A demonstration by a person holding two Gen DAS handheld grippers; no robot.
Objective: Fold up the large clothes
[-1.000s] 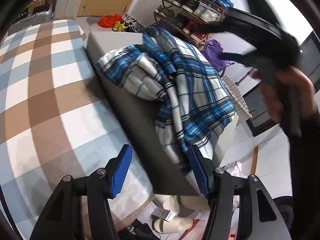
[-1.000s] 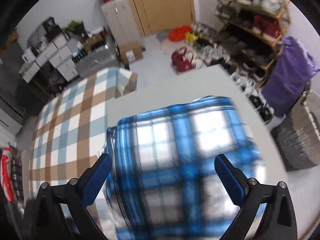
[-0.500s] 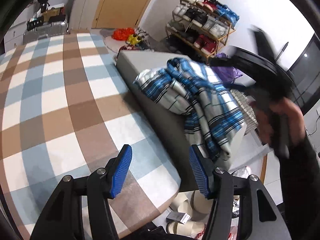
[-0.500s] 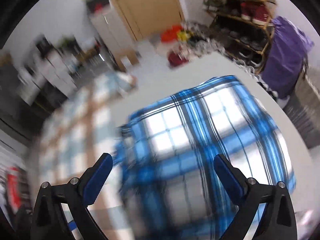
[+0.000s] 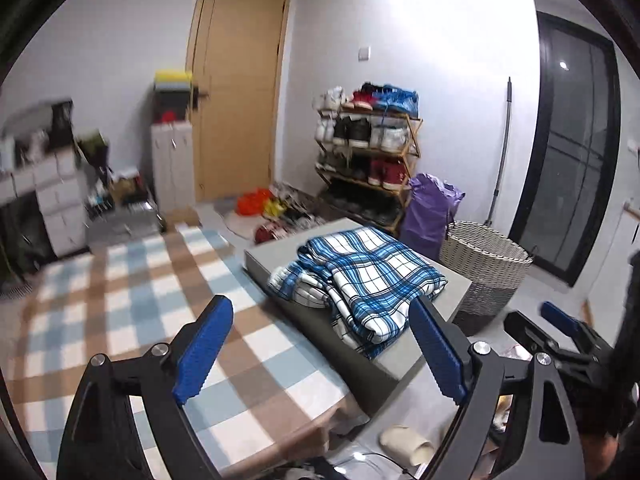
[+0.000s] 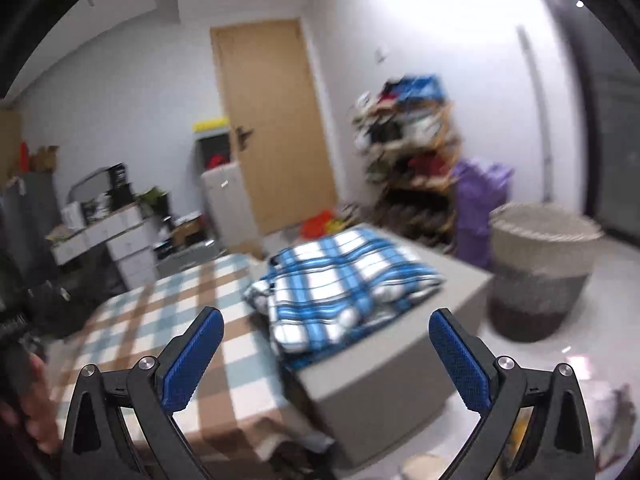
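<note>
A folded blue-and-white plaid garment [image 5: 362,276] [image 6: 344,280] lies on a grey block [image 5: 452,292] [image 6: 380,376] beside the checked bed cover [image 5: 132,304] [image 6: 160,332]. My left gripper [image 5: 320,356] hangs well back from it, its jaws opening with nothing between them. My right gripper [image 6: 326,360] also stands back from the garment, open and empty. It shows in the left wrist view as a black frame at the right edge [image 5: 560,340].
A woven laundry basket [image 5: 484,264] [image 6: 540,264] stands on the floor right of the block, with a purple bag [image 5: 430,212] and a shoe rack [image 5: 368,160] behind. Drawers [image 5: 56,204] and a door [image 5: 236,96] line the far wall. Slippers [image 5: 408,444] lie below.
Both grippers have pulled back and up from the plaid garment, which now lies folded and free on the block. The left jaws stand wider than before.
</note>
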